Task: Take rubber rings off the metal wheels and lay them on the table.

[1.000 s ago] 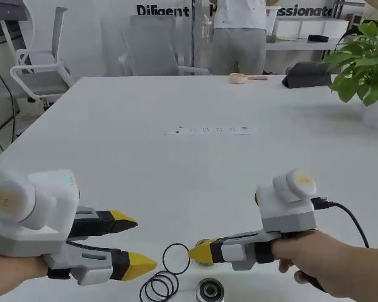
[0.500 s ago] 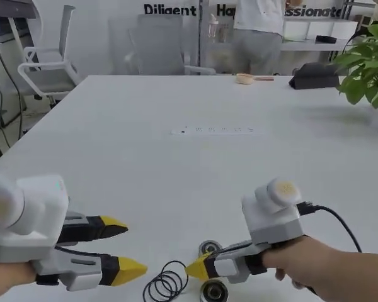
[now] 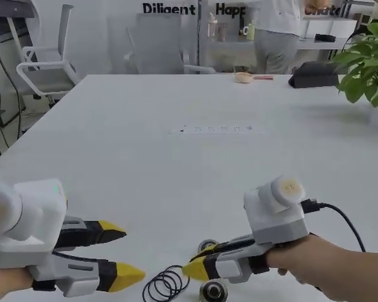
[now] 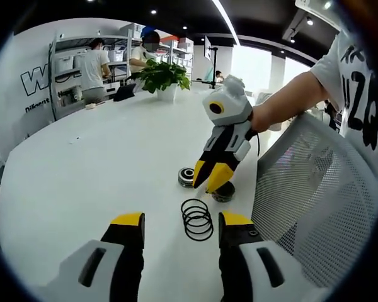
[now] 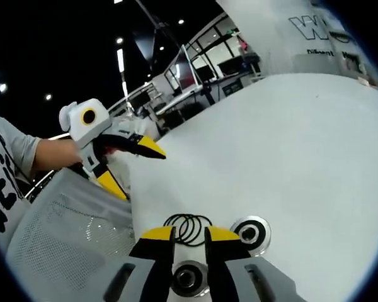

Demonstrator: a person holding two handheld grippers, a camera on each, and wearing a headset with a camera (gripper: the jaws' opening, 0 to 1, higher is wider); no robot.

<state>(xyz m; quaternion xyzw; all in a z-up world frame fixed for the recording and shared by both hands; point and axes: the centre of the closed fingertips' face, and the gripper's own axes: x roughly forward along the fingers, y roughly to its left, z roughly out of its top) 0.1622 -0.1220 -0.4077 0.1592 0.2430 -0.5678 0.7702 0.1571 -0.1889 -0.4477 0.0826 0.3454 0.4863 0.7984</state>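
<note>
Two metal wheels [image 3: 213, 291] sit on the surface [image 3: 176, 176] by the right hand-held gripper [image 3: 189, 269], its jaws narrowly apart and empty, with the left hand-held gripper [image 3: 132, 253] wide open and the loose rubber rings [image 3: 166, 283] piled between, probably light and stretchy, best pinched at the rim.

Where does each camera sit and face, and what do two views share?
Head view: on the person's head, facing down over the table; left gripper, right gripper and a hand show.
Left gripper view: on the left gripper, facing the right gripper across the rubber rings; own jaws show.
Right gripper view: on the right gripper, facing the left gripper; own jaws show.
Shared: both gripper views hold rings and metal wheels.
</note>
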